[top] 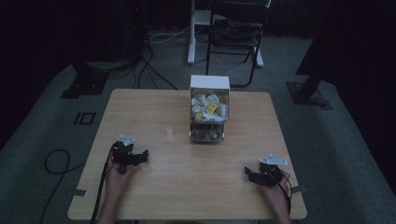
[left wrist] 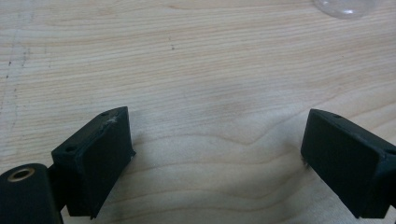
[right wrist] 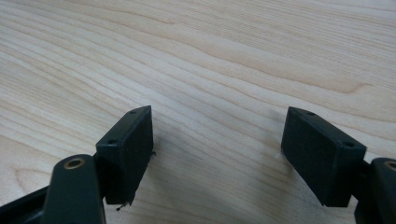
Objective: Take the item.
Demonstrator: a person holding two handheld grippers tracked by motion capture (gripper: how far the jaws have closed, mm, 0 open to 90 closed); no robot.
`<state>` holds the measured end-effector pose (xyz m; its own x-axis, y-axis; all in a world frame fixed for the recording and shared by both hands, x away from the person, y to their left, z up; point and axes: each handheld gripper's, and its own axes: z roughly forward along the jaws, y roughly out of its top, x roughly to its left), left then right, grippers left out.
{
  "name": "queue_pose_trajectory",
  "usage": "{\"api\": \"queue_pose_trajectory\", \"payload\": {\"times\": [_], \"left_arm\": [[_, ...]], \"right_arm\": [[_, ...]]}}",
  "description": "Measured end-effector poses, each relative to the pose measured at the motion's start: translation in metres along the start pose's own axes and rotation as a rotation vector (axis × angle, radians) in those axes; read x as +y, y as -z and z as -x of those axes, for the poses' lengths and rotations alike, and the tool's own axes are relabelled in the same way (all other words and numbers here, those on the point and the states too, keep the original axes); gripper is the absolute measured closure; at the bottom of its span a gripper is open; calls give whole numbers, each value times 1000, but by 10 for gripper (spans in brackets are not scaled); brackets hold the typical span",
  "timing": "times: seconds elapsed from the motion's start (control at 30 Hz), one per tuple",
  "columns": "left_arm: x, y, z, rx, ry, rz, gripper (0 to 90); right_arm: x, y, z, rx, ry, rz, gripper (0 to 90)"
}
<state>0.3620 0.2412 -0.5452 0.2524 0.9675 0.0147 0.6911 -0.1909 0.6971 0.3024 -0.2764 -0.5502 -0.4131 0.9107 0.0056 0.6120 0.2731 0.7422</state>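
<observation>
Both claws rest low on the wooden counter [top: 187,158], jaws spread wide with nothing between them: left claw [top: 140,156] near the left edge, right claw [top: 251,175] near the right. Well ahead, a clear dispenser box [top: 209,108] of small packets stands at the counter's far middle.

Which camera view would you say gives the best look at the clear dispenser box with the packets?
The high view: the dispenser box stands whole at the far middle of the table, white-topped, packets visible inside. The left gripper view and the right gripper view look down at bare wood between open jaws instead.
</observation>
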Motion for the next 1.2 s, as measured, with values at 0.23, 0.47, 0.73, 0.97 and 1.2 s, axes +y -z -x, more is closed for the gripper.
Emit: {"api": "queue_pose_trajectory", "payload": {"times": [0.23, 0.47, 0.73, 0.97, 1.2], "left_arm": [[-2, 2, 0, -19, -21, 2, 95], [-3, 3, 0, -19, -21, 2, 96], [-3, 3, 0, -18, -19, 2, 97], [-3, 3, 0, -18, -19, 2, 97], [-3, 3, 0, -18, -19, 3, 97]], "right_arm": [[0, 0, 0, 0, 0, 0, 251], [1, 1, -1, -4, -7, -7, 259], [2, 5, -6, 5, -25, -13, 335], [10, 15, -19, 30, -8, 33, 357], [19, 20, -37, 82, 22, 69, 373]]}}
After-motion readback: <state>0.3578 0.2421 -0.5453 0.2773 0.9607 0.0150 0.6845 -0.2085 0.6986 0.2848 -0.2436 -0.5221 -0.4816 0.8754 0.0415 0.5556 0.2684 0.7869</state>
